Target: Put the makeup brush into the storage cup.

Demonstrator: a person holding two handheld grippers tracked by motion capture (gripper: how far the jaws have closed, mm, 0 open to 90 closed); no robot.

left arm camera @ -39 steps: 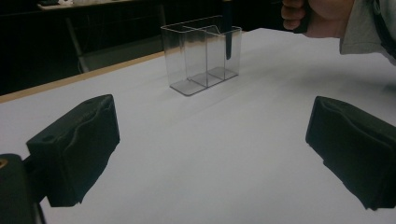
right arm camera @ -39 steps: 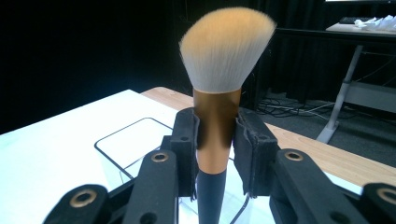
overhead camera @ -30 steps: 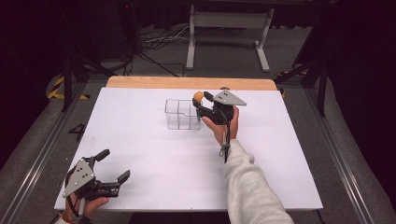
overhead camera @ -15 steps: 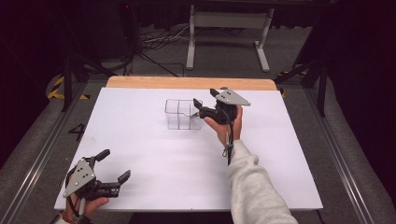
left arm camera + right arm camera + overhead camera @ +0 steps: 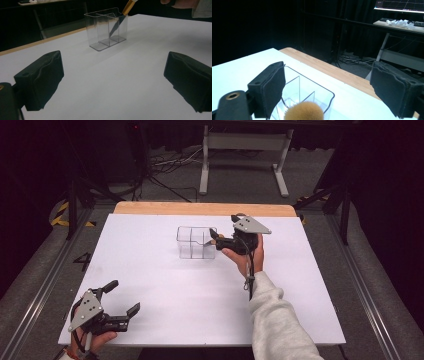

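The big white table (image 5: pixel 165 285) holds a clear plastic box with little rooms inside (image 5: pixel 196 242), standing near the far wooden edge. A makeup brush with a gold handle and a soft brown tuft (image 5: pixel 128 7) now stands in the box. Its dark end is down in the end room, the one nearest the right gripper, and it leans on the rim with the tuft pointing up.

The right gripper (image 5: pixel 216 238) is just beside the box, over that end. Its jaws have just been opening and now stand spread wide. The brush tuft sits low between them, but the pads (image 5: pixel 273 88) do not touch it. So the brush looks let go.

To do this step well, the right hand should lift straight up and back, slowly, with the jaws kept wide. That way no pad should bump the tuft or tip the light box over.

The left gripper (image 5: pixel 122 300) rests at the near left corner, well apart from the box. Its jaws are spread with nothing in them.

The left gripper view shows the gold handle and the dark end going down into the room. The right gripper view shows the fluffy tuft (image 5: pixel 303 111) from above, and the gap on each side of it.
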